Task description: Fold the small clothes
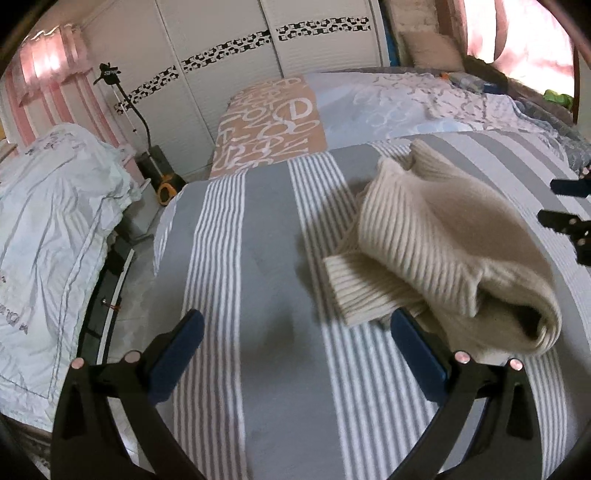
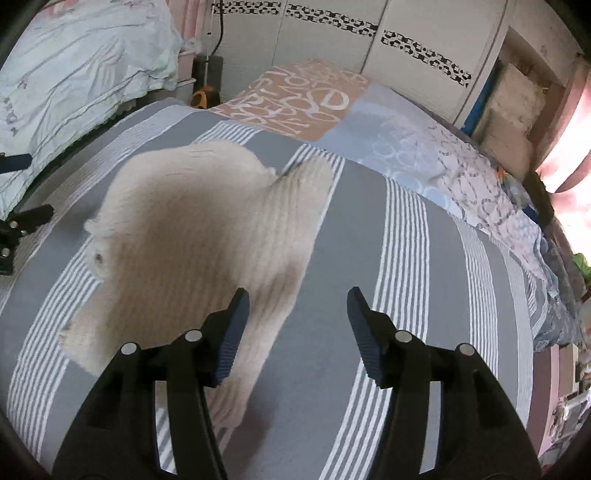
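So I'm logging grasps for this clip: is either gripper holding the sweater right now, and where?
Neither. The left gripper and the right gripper are both open and empty; the cream sweater lies loose on the striped bedspread.

Both wrist cameras look down along their fingers, close over the bed [image 1: 266, 229]. Each faces the wardrobe [image 1: 236, 33]. They share the cream sweater [image 2: 192, 221].

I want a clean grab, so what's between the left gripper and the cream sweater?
Nothing but bare striped bedcover. In the left wrist view, the open left gripper sits just short of the cream sweater.
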Demonstrator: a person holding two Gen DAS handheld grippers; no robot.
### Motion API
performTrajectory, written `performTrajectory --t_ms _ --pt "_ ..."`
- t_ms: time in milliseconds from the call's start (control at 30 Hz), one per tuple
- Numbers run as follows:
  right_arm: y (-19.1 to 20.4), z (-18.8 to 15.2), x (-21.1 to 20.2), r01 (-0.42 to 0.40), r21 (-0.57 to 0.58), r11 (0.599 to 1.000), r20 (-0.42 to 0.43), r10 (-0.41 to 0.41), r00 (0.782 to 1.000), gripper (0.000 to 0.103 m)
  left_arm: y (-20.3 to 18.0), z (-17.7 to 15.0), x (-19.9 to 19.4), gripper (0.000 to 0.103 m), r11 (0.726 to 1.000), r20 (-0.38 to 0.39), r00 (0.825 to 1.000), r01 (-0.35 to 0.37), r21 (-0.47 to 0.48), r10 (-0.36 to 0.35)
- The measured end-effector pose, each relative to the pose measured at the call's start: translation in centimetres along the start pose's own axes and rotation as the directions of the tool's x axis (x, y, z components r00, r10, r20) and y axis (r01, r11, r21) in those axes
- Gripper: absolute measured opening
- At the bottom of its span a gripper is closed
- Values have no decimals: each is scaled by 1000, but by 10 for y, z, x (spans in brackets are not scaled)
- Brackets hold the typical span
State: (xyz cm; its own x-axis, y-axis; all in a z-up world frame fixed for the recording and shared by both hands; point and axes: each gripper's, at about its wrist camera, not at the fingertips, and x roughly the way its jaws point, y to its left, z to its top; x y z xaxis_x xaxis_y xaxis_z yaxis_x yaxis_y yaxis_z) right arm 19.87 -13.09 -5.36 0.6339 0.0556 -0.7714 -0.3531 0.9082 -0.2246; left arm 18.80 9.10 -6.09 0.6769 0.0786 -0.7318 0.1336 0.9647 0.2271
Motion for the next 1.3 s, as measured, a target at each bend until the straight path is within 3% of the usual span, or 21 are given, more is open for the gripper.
performTrajectory --t_ms 167,567,633,700,733,967,1067,1133,1167,1200,1233,1300 --pt "-6 0 10 16 -3 1000 9 -16 1000 56 -14 15 4 101 1000 5 1000 24 11 -24" --pt "-30 4 30 -56 55 997 7 56 998 56 -59 48 28 101 995 -8 997 83 52 -82" --pt "-32 2 32 -67 60 996 3 66 998 56 -73 48 35 92 994 -5 999 54 94 -54" --pt "-31 2 32 -78 64 995 3 78 997 56 -76 44 46 59 992 -44 997 65 106 -60" --pt "-30 2 33 -91 68 994 4 91 996 56 -76 42 53 53 991 -69 994 92 97 -85" --pt "-20 7 46 -159 89 983 -33 162 986 57 -71 27 50 42 988 -61 995 90 123 -83" --pt "-27 8 57 -233 156 960 -60 244 968 61 -65 23 53 41 989 -66 993 102 110 -95" --pt "-25 5 63 -303 195 933 -71 322 944 60 -60 22 54 38 989 -71 992 114 92 -108" --pt "-21 4 65 -349 199 916 -79 370 926 47 -59 20 54 36 989 -72 991 116 89 -109" --pt "-17 5 64 -362 197 911 -84 383 920 40 -57 18 53 31 989 -74 991 115 88 -108" --pt "-4 6 59 -317 145 937 -83 331 940 40 -54 15 52 30 990 -77 991 112 90 -105" --pt "9 8 53 -294 92 951 -86 301 950 41 -51 9 51 29 990 -84 992 101 95 -93"
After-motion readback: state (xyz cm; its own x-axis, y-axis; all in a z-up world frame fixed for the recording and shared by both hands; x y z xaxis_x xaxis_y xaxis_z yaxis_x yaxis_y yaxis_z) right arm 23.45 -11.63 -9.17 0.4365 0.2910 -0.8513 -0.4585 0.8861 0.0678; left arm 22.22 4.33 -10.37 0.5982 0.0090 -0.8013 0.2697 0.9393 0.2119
